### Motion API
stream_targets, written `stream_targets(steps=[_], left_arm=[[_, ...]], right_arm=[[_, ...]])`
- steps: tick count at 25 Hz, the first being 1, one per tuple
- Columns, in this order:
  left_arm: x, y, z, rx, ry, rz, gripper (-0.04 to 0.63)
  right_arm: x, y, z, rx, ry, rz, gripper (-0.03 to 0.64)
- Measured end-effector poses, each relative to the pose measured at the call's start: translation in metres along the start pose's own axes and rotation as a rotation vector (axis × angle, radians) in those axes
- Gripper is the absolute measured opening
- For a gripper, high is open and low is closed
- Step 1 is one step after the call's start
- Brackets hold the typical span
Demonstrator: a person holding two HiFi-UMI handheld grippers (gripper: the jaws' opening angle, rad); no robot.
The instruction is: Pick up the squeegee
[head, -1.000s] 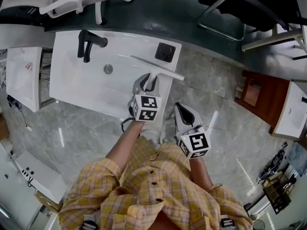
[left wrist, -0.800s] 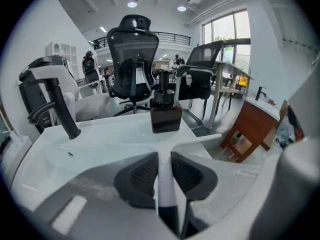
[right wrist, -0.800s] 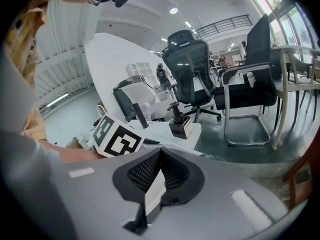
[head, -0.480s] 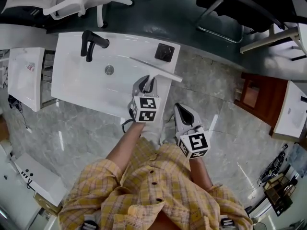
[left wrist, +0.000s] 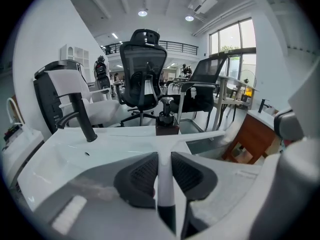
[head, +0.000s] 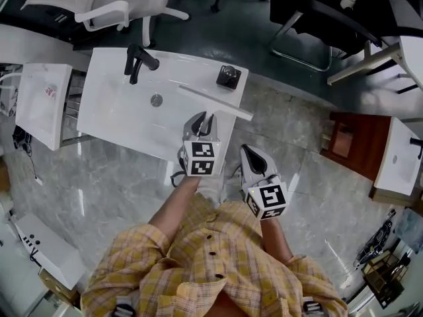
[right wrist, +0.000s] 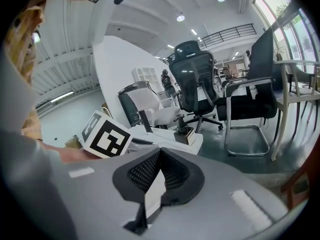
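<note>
Holds the squeegee in the left tool, with the pads pressed on either side of the thin white handle and the jaws no wider than that handle. Grips close behind the point where the handle meets the blade, probably so that the long crossbar cannot swing or tip in the grasp. Carries the blade crosswise just ahead of the tool's tips, roughly level, with its right end past the edge of the counter and out over the floor. Cannot say for sure whether the blade is touching the counter or just clear of it, though the left gripper view suggests it is clear.

Points the left tool forward and downward across the counter, toward the soap dispenser straight beyond the blade and the black faucet farther off to the tool's left. Looks well clear of both, so there is little to catch on a lift.

Holds the right tool just beside and slightly behind the left one, over the floor, jaws closed with nothing between them. Seems parked there because one tool is enough for so light a thing.
</note>
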State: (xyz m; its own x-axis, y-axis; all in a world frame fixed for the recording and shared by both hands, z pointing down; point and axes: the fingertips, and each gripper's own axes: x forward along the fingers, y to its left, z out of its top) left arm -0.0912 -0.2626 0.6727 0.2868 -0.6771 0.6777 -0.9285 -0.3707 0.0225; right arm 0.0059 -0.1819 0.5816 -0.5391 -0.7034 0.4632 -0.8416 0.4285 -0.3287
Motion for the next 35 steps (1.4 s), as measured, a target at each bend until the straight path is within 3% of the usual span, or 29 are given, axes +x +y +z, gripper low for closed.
stream_targets(steps=[26, 35], left_arm=[[-0.133, -0.027, 0.065, -0.098, -0.251, 0.046, 0.087], [-0.175, -0.031, 0.079, -0.105, -0.328, 0.059, 0.087]], right_arm=[[-0.067, 0.026, 0.060, -0.007, -0.158, 0.081, -0.002], [-0.080, 0.045, 0.080, -0.065, -0.198, 0.118, -0.002]])
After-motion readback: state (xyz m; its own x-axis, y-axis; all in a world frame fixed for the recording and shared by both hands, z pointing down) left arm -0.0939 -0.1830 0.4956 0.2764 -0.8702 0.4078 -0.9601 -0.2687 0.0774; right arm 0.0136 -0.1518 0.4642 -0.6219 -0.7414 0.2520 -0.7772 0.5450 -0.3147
